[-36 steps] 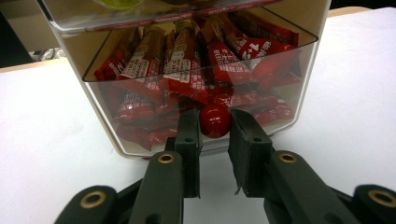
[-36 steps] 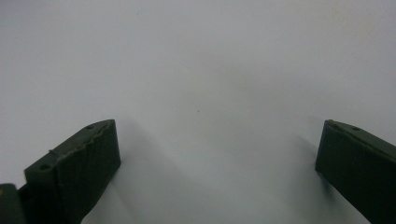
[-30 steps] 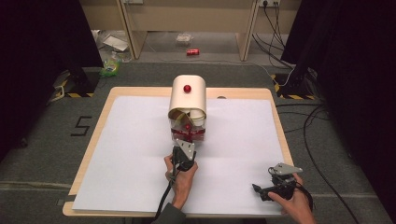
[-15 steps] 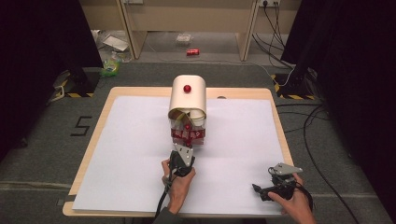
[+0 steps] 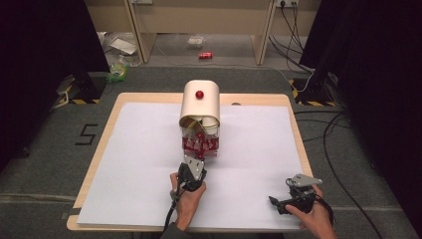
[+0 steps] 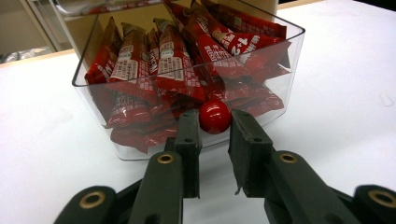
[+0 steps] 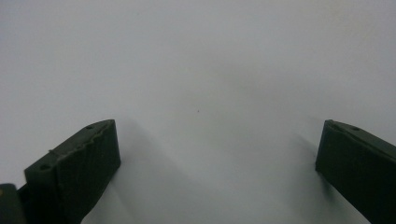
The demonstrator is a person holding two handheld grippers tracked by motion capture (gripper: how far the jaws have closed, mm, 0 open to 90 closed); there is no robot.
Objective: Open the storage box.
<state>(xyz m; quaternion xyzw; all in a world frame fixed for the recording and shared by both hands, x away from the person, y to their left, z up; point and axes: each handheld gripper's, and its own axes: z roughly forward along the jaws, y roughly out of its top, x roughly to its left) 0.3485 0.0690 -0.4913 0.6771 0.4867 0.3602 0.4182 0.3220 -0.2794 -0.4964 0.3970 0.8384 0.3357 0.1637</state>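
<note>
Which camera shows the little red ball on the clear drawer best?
The left gripper view: the red knob sits big and sharp between the left gripper's jaws. The high view shows it as a tiny red speck.

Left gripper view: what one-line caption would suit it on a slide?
The left gripper closes its black jaws on the red knob of a clear drawer packed with red snack bars.

A clear plastic drawer (image 6: 116, 140) stands pulled out toward six o'clock from under a cream, round-topped container (image 5: 200, 103) at the table's centre. The drawer is packed with red wrapped snack bars (image 6: 173, 60), most standing on end and leaning. A glossy red ball knob (image 6: 214, 116) sits on the middle of its front wall; a matching knob (image 5: 199, 94) tops the container.
</note>
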